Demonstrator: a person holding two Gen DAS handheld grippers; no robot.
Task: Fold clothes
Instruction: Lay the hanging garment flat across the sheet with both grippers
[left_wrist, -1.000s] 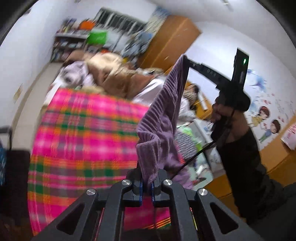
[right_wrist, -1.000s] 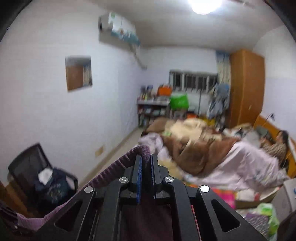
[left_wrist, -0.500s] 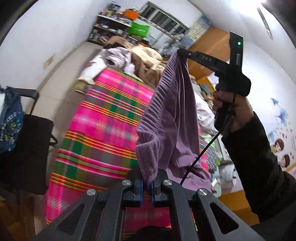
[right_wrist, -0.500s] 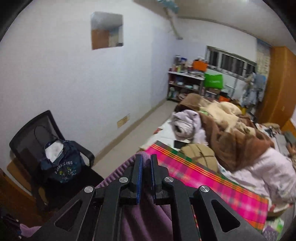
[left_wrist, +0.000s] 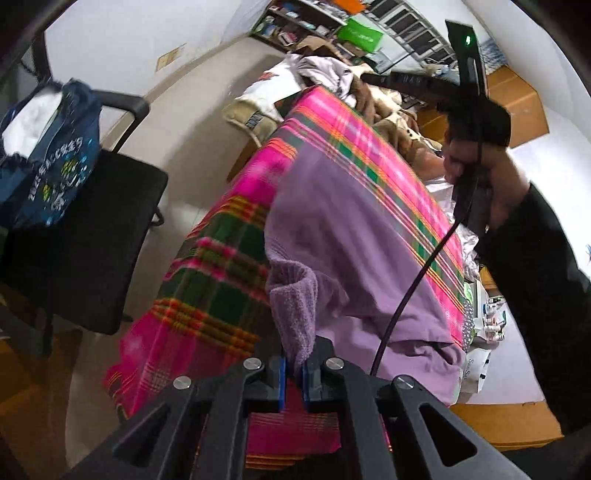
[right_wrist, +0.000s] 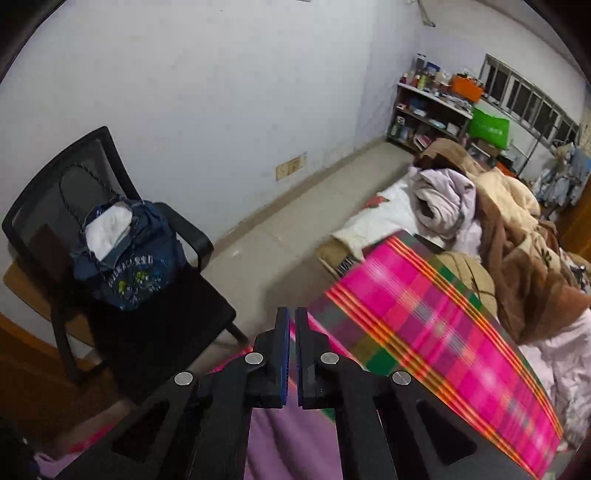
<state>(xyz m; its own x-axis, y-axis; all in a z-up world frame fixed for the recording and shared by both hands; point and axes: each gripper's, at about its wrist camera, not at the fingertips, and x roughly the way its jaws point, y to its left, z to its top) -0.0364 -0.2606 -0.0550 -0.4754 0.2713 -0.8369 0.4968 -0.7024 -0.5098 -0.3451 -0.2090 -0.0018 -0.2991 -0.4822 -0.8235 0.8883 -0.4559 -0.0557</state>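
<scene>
The plaid blanket (left_wrist: 332, 147), pink with green and orange stripes, covers the surface the folding is done on; whether that is a worktop or the foot of the bed cannot be told. It hangs down the near side, so anything dragged across it may pull it out of place, and a garment set near that edge could slide off toward the floor (right_wrist: 280, 236).

The purple garment (left_wrist: 362, 236) lies spread across the blanket, one ribbed edge rising off it into the left tool (left_wrist: 293, 373). It looks smooth in the middle but bunched at the lower right, near the blanket's edge. If a fold is made now, those wrinkles would likely be trapped inside it.

The left tool is nearly closed, its blue pads pinching the ribbed edge. Only a narrow strip of thick knit sits between them, so a sharp tug could slip it free and drop that corner crooked.

The right tool (right_wrist: 291, 354) has just been closing and now stands nearly shut, a thin gap showing, with nothing between its pads; purple cloth lies beneath it but is not gripped. With only one corner held, any lift from here would probably swing the garment lopsided.

The black cable (left_wrist: 417, 273) hanging from the right hand (left_wrist: 476, 166) trails over the purple cloth, and could snag it or get caught in a fold.
</scene>
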